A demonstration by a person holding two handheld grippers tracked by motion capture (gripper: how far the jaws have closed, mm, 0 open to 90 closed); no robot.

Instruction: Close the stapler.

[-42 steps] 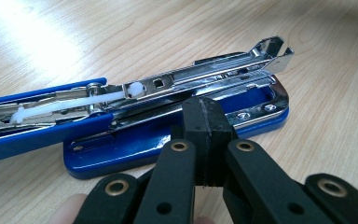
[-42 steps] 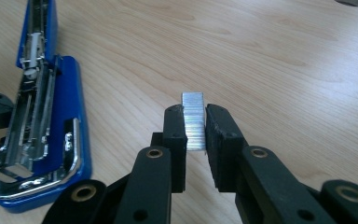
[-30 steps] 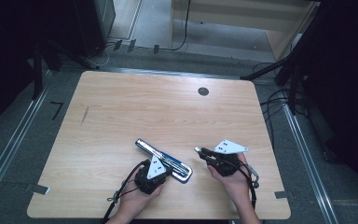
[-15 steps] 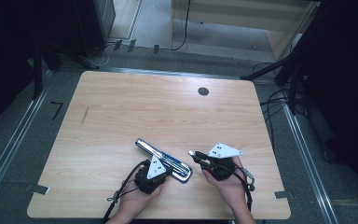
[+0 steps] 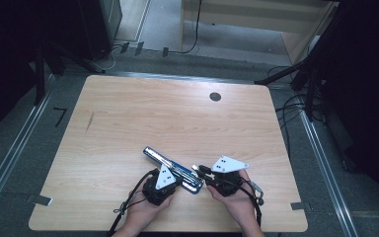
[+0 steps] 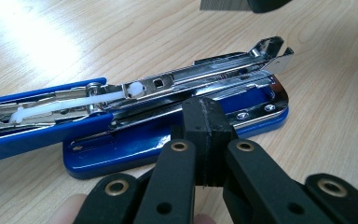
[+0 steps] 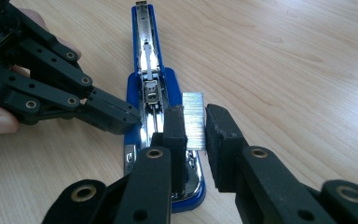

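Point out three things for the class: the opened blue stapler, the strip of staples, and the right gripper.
Stapler (image 6: 177,140): left gripper view, on its blue base.
Strip of staples (image 7: 195,122): right gripper view, on its silver face between the jaws.
Right gripper (image 7: 195,126): right gripper view, midway between its fingertips.

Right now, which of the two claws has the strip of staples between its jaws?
The right claw: the silver staple strip sits between its jaws, over the open blue stapler. The left claw is shut, pressing against the stapler's side.

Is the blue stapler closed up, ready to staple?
No, the blue stapler lies opened out flat on the table, its top swung back and the bare metal staple channel showing.
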